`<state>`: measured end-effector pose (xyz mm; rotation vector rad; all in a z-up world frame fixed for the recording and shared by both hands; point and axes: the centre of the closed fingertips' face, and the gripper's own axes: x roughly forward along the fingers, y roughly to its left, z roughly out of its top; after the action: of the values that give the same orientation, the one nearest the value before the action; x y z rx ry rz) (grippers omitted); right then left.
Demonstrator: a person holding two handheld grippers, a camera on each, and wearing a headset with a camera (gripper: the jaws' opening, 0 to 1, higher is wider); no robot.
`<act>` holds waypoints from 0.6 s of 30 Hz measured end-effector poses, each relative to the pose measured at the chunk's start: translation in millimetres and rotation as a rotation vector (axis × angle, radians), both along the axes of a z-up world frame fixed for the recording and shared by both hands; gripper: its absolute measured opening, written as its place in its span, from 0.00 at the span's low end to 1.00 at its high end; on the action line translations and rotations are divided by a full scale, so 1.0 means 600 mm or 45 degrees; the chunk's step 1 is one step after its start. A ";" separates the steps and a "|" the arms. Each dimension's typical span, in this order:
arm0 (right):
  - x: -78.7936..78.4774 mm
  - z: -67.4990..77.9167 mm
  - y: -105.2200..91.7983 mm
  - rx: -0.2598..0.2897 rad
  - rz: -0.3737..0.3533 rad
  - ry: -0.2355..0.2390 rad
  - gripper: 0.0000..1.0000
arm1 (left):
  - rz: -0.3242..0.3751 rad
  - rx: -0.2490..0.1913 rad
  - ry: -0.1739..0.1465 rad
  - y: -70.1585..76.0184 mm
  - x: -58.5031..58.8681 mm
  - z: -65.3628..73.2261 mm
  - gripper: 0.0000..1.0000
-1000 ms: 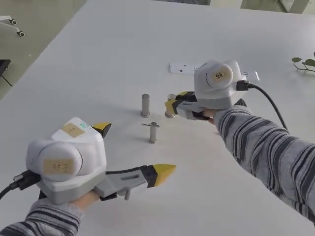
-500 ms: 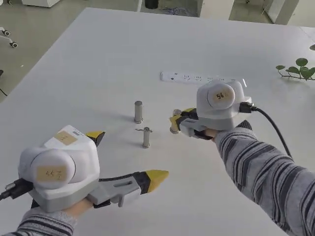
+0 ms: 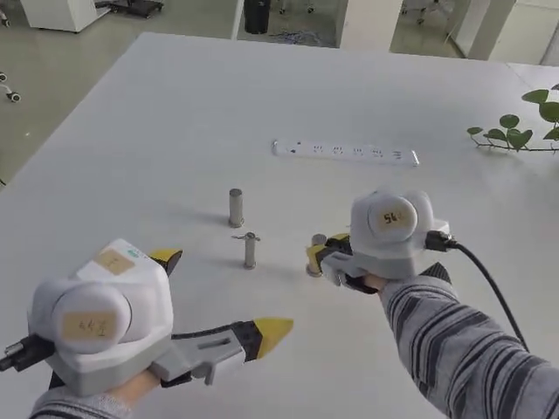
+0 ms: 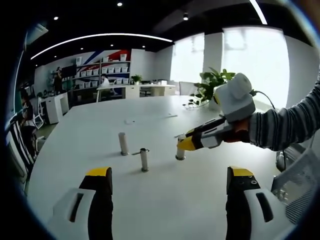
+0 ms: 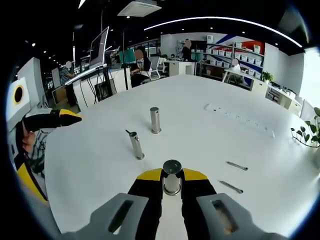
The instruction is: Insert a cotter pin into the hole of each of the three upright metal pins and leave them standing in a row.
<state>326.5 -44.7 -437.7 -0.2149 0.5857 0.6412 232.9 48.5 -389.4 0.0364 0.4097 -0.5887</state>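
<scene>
While right hand-held gripper (image 5: 171,176) clamps one, three metal pins (image 3: 251,250) stand upright.

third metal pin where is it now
In the head view the third metal pin is held upright in the right claw, just right of the pin with a cotter pin through it.

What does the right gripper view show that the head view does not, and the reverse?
Right gripper view, not head view: two loose cotter pins on the table. Head view, not the other: the striped sleeve and cable. Both: three upright metal pins, the middle one carrying a cotter pin, the right claw shut on the third pin, and the power strip.
</scene>
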 end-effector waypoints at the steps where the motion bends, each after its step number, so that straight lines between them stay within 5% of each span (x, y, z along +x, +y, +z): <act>1: -0.009 0.000 0.001 0.005 0.000 0.005 0.08 | -0.001 0.001 0.001 0.000 -0.001 0.000 0.94; 18: -0.045 -0.011 0.008 0.024 0.050 0.019 0.08 | -0.005 0.011 -0.008 0.002 -0.010 0.007 0.92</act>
<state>299.3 -39.7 -444.3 -0.2044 0.5906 0.6869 226.9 49.5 -385.2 0.0475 0.4060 -0.5908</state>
